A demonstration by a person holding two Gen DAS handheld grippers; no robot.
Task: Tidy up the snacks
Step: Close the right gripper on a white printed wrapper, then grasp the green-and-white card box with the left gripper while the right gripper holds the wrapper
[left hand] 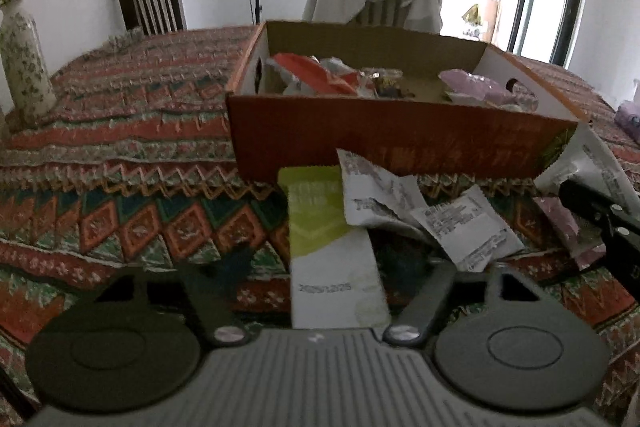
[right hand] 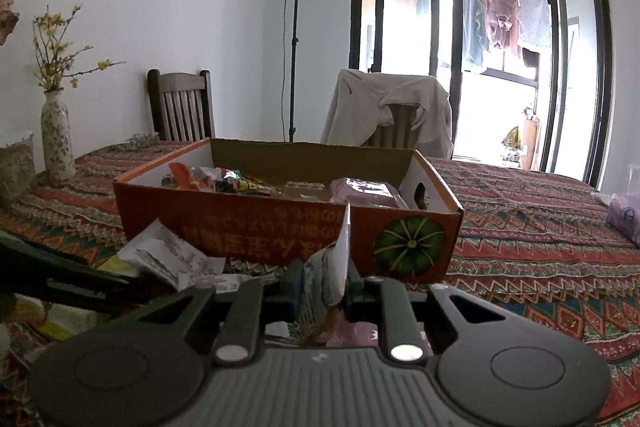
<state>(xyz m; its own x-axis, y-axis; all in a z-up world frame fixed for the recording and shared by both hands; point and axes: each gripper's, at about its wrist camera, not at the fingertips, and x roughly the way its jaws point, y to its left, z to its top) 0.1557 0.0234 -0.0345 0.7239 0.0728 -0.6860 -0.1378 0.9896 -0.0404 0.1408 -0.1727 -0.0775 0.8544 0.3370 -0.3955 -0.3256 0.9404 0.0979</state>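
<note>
Nearest you, your right hand-held gripper [right hand: 322, 291] has its fingers closed on a white snack packet [right hand: 340, 255], which stands on edge between them just in front of the orange cardboard box [right hand: 280, 227]. Below that grip a purple packet [right hand: 352, 337] lies on the desk [right hand: 540, 267].

Your left hand-held gripper [left hand: 316, 291] is spread wide and holds nothing. A green-and-white packet [left hand: 328, 239] lies flat on the cloth between its fingers, so that looks like the next one within reach, though the fingers have not closed on it.

A little further out, two crumpled white packets [left hand: 420, 215] lie against the front wall of the box, and a small purple one [left hand: 560, 223] sits to their right beside the other gripper. So I count at least five snacks outside the box, the held one included.

Inside the box, several are already in: red and orange wrappers [left hand: 316, 71] bunched at the left, and a purple packet [left hand: 476, 85] at the right, with bare cardboard between them.

Far right, another purplish bag [right hand: 624, 217] rests well apart from the rest; whether it belongs to the job I cannot tell.

By my judgement you are around halfway.
</note>
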